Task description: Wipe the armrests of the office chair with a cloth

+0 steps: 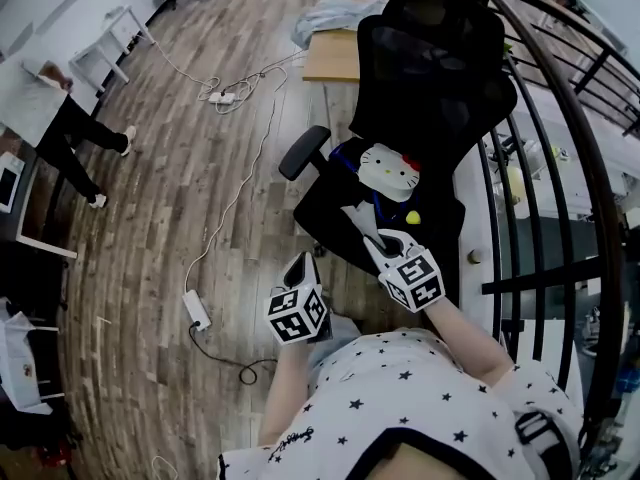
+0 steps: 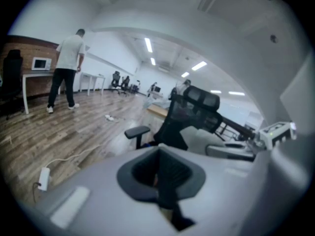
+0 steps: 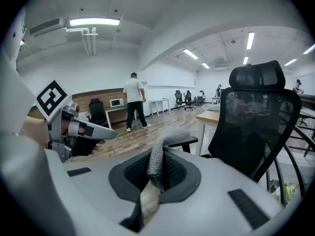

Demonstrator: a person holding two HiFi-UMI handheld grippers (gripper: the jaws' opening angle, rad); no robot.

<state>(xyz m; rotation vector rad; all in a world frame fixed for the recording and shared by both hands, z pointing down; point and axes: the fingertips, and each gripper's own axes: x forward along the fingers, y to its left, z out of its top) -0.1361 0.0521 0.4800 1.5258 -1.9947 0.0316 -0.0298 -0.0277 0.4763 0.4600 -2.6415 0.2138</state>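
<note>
- While the right tool [image 3: 156, 177] is clamped tight on the grey cloth [image 3: 158, 154], the loose end just flops up over the jaws.
- It's held over the front edge of the office chair [image 1: 432, 88] seat, and the cloth isn't touching the armrest [image 1: 303, 151].
- The left tool [image 2: 165, 175] has its jaws pressed together with nothing in them, and it's held off the seat's front corner over the wood floor [image 1: 170, 198].
- There's a Hello Kitty cushion [image 1: 389, 171] on the seat.

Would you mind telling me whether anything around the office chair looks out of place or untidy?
A white cable trails loose across the wooden floor left of the office chair, ending at a power strip. A cat-faced cushion sits on the seat. Nothing looks damaged.
</note>
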